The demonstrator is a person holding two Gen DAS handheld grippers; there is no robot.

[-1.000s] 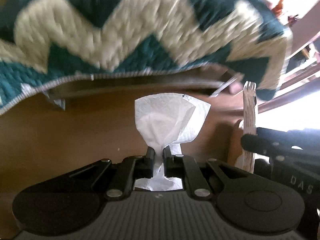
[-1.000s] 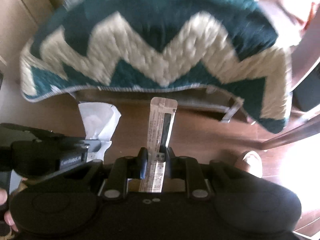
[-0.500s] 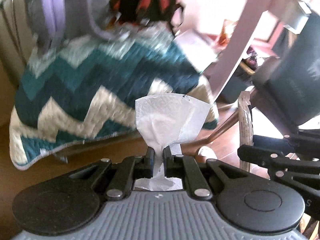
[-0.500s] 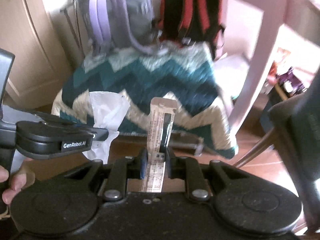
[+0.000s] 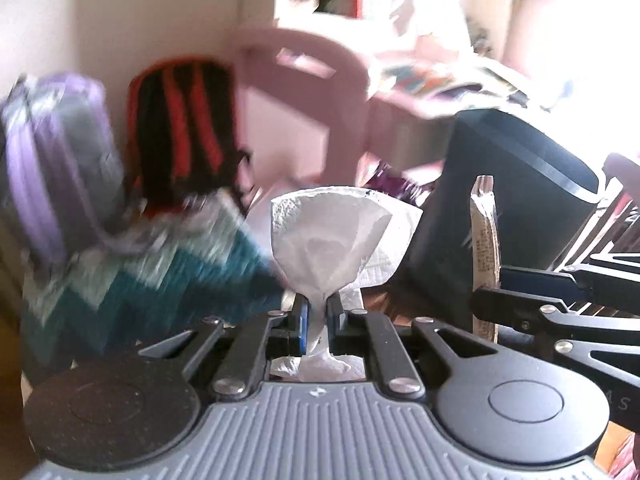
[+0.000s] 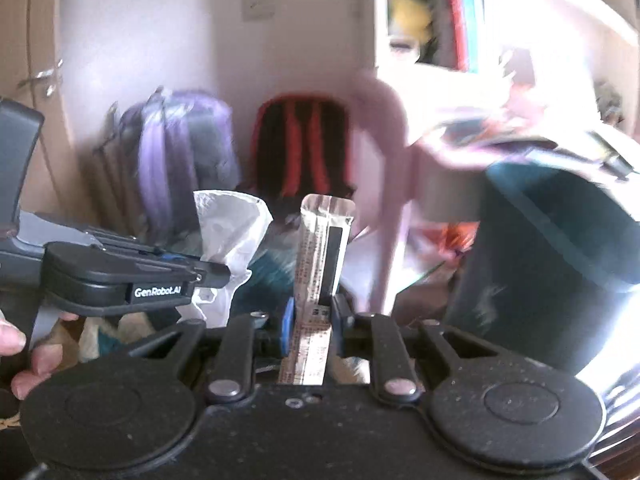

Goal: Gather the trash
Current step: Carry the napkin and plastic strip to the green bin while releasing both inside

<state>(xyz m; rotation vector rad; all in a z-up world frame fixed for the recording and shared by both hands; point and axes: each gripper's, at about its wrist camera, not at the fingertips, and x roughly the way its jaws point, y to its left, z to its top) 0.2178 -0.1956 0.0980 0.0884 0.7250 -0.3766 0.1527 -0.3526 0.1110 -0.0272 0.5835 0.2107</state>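
- The left claw (image 5: 318, 320) is clamping a crumpled white tissue (image 5: 340, 240) at its pinched waist, the loose paper fanning out above the jaws.
- The right claw (image 6: 314, 320) is gripping a narrow printed sachet wrapper (image 6: 324, 248) low on its length, so most of the strip is standing up past the jaws.
- Both pieces of trash are hanging in the air, side by side, in front of a zigzag blanket (image 5: 132, 284) and two backpacks, one purple (image 6: 180, 160) and one black and red (image 6: 304, 148), leaning against the wall.
- A dark bin-like container (image 6: 552, 264) is standing to the right, near the sachet wrapper; its mouth is not clearly showing, so whether it is the trash bin is only a guess.
- The step in hand is probably carrying both pieces to a drop spot.
- Doing it well is meaning keeping both grips firm during the carry, since the tissue is light and held by a thin neck that could tear or slip.
- It is also worth keeping the two claws apart, so the wrapper and tissue are not brushing together.
- Releasing should be waiting until each claw is directly over the opening, pointing downward, because light paper is likely to drift sideways.
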